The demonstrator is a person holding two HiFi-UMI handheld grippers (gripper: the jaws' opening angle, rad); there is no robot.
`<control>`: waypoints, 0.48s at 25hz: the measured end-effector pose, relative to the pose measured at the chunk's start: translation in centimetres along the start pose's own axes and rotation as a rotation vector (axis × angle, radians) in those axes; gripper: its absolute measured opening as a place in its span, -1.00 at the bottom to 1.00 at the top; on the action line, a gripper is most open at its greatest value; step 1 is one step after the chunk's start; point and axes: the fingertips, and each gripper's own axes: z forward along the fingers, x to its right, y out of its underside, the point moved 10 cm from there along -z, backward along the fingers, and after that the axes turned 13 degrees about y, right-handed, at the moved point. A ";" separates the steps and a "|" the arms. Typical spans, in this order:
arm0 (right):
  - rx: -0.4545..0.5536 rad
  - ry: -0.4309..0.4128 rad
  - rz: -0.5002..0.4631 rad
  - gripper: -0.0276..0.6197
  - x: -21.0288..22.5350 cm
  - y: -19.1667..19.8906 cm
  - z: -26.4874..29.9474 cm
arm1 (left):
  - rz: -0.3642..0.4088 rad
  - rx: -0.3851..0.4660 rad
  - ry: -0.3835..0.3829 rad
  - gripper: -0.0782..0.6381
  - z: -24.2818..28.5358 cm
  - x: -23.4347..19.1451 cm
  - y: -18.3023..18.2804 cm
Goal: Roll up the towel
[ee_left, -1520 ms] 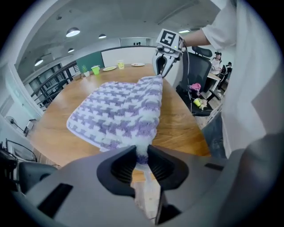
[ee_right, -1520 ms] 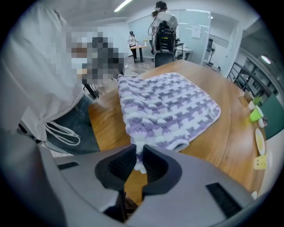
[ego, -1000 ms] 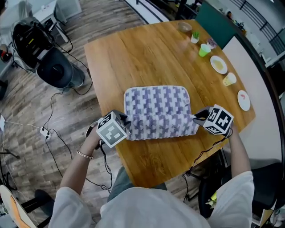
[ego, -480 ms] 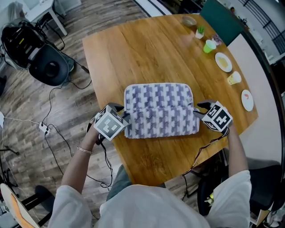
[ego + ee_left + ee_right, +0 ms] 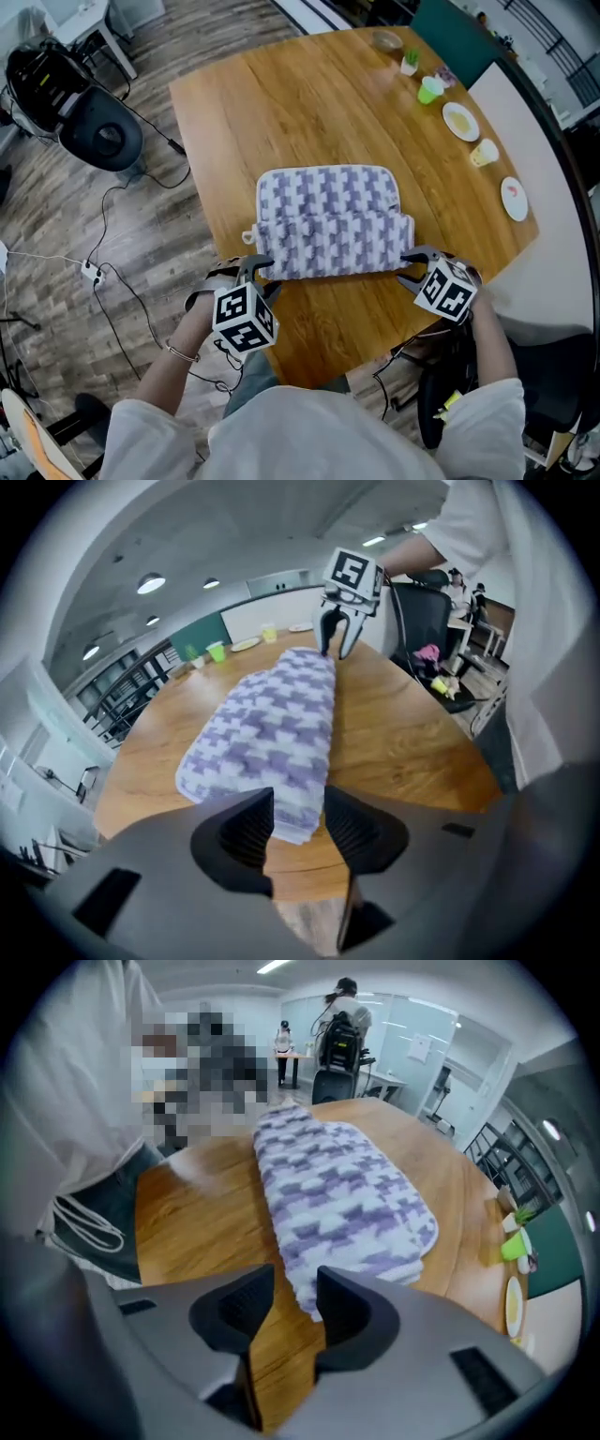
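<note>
A purple-and-white checked towel lies on the wooden table, its near part folded over into a thick band. My left gripper hovers just off the towel's near-left corner, at the table's edge. My right gripper is beside the near-right corner. Both jaws have just been opening and hold nothing. In the left gripper view the towel stretches away beyond the left gripper, with the right gripper at its far end. In the right gripper view the towel lies past the right gripper.
A green cup, a yellow plate, a second plate and a small yellow item sit along the table's far right edge. A black chair and cables are on the floor to the left.
Both grippers let go of the towel's ends and pulled back toward me and the table's near edge. The folded-over band stays lying on the towel.
</note>
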 end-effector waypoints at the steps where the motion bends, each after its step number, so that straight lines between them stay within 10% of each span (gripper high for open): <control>1: -0.014 0.020 -0.026 -0.46 -0.5 0.4 0.4 | 0.019 -0.025 -0.002 -0.29 0.8 0.5 0.2; 12: -0.057 0.119 -0.053 -0.71 -1.4 1.5 4.3 | -0.024 -0.082 -0.063 -0.38 4.6 -0.6 1.7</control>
